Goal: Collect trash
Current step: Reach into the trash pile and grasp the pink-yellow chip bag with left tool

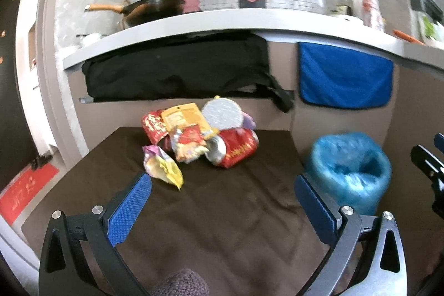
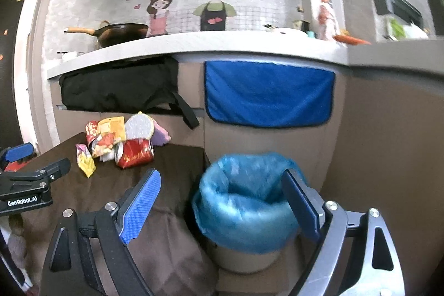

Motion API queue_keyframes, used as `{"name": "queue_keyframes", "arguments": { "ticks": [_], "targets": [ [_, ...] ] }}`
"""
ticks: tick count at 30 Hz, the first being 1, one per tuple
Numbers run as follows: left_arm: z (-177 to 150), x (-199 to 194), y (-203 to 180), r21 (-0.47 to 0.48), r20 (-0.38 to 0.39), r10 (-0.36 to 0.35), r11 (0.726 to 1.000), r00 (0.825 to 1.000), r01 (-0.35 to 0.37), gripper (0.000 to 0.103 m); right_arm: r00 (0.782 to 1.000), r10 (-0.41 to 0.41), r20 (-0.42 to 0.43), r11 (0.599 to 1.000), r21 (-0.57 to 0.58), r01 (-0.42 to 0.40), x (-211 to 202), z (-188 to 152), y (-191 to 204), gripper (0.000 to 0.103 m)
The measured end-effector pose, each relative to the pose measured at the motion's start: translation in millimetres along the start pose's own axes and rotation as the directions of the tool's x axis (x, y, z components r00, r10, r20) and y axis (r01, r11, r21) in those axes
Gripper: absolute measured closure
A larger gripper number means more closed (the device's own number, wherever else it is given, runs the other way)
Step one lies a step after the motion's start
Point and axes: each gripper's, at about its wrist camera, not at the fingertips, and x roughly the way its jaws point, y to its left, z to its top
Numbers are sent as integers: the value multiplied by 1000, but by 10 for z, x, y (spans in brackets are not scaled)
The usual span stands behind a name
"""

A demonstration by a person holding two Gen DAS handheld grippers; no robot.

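Where the brown cloth (image 1: 222, 212) covers the low counter, a heap of snack wrappers (image 1: 198, 136) lies at its far edge, close to the cabinet front. Among them are crumpled red foil packets, a yellow packet, a round silvery piece and something lilac behind. One purple-and-yellow wrapper (image 1: 163, 167) lies a little apart, nearer the camera. The same heap (image 2: 119, 142) shows small and to the left in the right wrist view.

The left tongs (image 1: 222, 185) stand wide open above the cloth, holding nothing and touching nothing; the loose wrapper lies just beyond the left finger. The right tongs (image 2: 222, 185) are likewise spread wide and empty, hovering over a bin lined with a blue bag (image 2: 244, 201), which stands on the floor beside the counter's right edge.

Behind, a black bag (image 1: 177, 68) and a blue towel (image 1: 345, 76) hang on the cabinet front beneath a grey worktop (image 1: 222, 21). A dark wok (image 1: 149, 10) with a wooden handle sits on that worktop, and a cartoon of two figures decorates the wall. A carrot (image 2: 351, 39) lies further right.
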Motion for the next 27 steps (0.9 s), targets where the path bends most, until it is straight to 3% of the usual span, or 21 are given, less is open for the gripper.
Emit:
{"name": "queue_keyframes", "arguments": {
  "ticks": [5, 10, 13, 18, 21, 27],
  "targets": [
    [172, 458, 507, -107, -54, -45, 993, 998, 39, 1, 999, 43, -8, 999, -32, -43, 409, 195, 203, 16],
    [202, 857, 1062, -168, -93, 33, 985, 995, -48, 1, 996, 85, -28, 995, -42, -86, 865, 257, 392, 16],
    [122, 1093, 1329, -237, -174, -2, 971, 985, -40, 1, 992, 113, -53, 993, -29, -115, 1144, 244, 489, 16],
    [13, 1458, 1475, -341, -242, -90, 940, 966, 2, 9, 980, 157, -121, 987, -9, -159, 1514, 146, 630, 16],
    [-1, 1661, 1455, -350, -262, -94, 937, 960, -4, 10, 973, 172, -154, 984, -21, -177, 1622, 55, 706, 16],
    [-51, 2193, 1527, -379, -351, -99, 924, 931, -45, 25, 974, 151, -172, 985, -60, -163, 1684, -24, 767, 16]
  ]
}}
